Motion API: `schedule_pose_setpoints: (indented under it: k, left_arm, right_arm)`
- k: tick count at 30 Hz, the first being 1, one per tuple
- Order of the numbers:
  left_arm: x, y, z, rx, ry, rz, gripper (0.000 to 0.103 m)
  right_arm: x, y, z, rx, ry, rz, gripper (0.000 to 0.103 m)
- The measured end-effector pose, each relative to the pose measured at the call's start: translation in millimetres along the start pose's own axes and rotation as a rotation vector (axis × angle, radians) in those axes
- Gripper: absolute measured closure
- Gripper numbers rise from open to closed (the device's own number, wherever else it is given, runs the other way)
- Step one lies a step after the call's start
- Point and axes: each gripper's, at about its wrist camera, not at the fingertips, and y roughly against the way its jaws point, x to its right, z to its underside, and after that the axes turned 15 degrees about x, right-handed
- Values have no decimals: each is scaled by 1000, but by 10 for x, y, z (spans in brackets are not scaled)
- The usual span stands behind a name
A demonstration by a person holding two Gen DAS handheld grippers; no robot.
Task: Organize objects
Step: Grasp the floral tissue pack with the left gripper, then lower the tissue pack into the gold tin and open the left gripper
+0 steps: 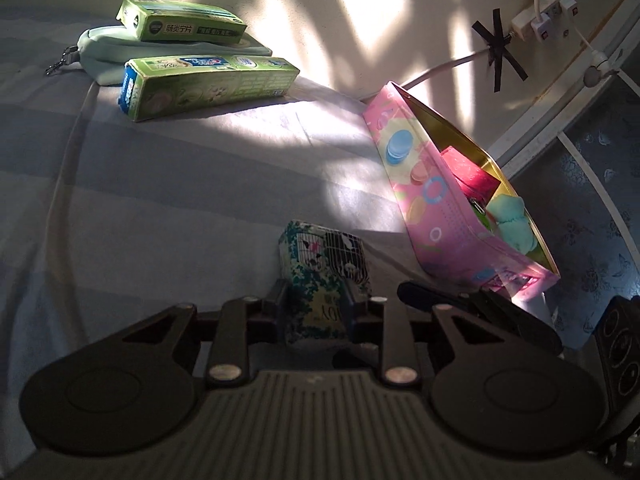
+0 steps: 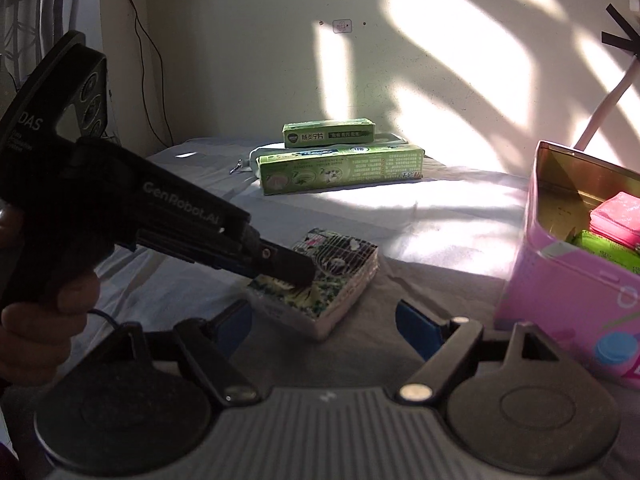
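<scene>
A small flower-patterned tissue pack (image 1: 320, 264) (image 2: 340, 272) lies on the grey sheet. My left gripper (image 1: 318, 292) is shut on it, one pad pressing each side; in the right wrist view the left gripper (image 2: 300, 276) reaches in from the left, held by a hand (image 2: 44, 312). My right gripper (image 2: 326, 324) stands open just short of the pack, touching nothing; one of its blue fingertips (image 1: 416, 292) shows in the left wrist view. An open pink tin (image 1: 432, 208) (image 2: 560, 280) stands to the right, holding a pink packet (image 2: 616, 216), a green packet (image 2: 604, 252) and a mint soft item (image 1: 512, 220).
Against the wall at the back lie a long green toothpaste box (image 1: 216, 84) (image 2: 340, 168), a smaller green box (image 1: 184, 20) (image 2: 328, 134) and a mint pouch (image 1: 104, 48) under it. A white power strip (image 1: 544, 20) with cables is taped to the wall behind the tin.
</scene>
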Motion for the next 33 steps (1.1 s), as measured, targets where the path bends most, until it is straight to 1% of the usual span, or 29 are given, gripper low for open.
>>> schedule_pose_setpoints:
  k: [2,4,5,7,9,11,12,13,14,16,17,19,21,23,24,26,30,33]
  left_arm:
    - [4,106,4,0,-7,2,62]
    - [39,160,-29,23,-33,2,51]
    - [61,157,-43,32,-44,0,50]
    - [97,87,-59,28,-50,-6,49]
    - [144,-31,-41,4,-66,8,50]
    - [196,-145,16,-23,-95,-5,52]
    - [234,-155,32,-12,-116,-6,58]
    - [280,-165,26,-14,-130,-14,59]
    - [338,-161,-5,-8,-151,-21,59]
    - [492,-137,-134,23,-196,-2,59]
    - [561,-132,-198,40,-210,10,59]
    - [814,-136,-400,90,-247,62,59]
    - [1092,-239,-560,125,-293,115,59]
    - [1355,-455,-652,135,-327,162,59]
    - [1472,-598,-674,124,-336,177,59]
    - [1682,-955,-697,67,-344,189,58]
    - [1956,-1640,-680,-71,-329,187,58]
    - [2079,-2073,-638,-171,-317,171,58]
  right_arm:
    - [-54,16,28,-10,14,-23,19]
    - [-106,17,39,-18,29,-39,19]
    - [-136,13,45,-23,40,-41,19]
    - [-133,-32,58,-41,46,-46,19]
    - [-102,-87,53,-58,27,-57,19]
    - [-64,-137,31,-63,0,-67,20]
    - [-49,-165,24,-60,-12,-75,23]
    - [-34,-177,12,-56,-19,-74,35]
    - [-26,-176,-6,-47,-26,-75,36]
    - [-26,-102,-73,4,3,-50,37]
    - [-40,-17,-159,60,54,-20,37]
    - [20,126,-349,138,112,36,37]
    - [220,255,-548,187,130,86,36]
    - [492,340,-702,197,130,138,36]
    - [651,359,-761,181,121,160,36]
    - [1004,315,-839,109,89,190,34]
    - [1785,109,-850,-63,-64,215,34]
    - [2225,-21,-770,-169,-177,214,35]
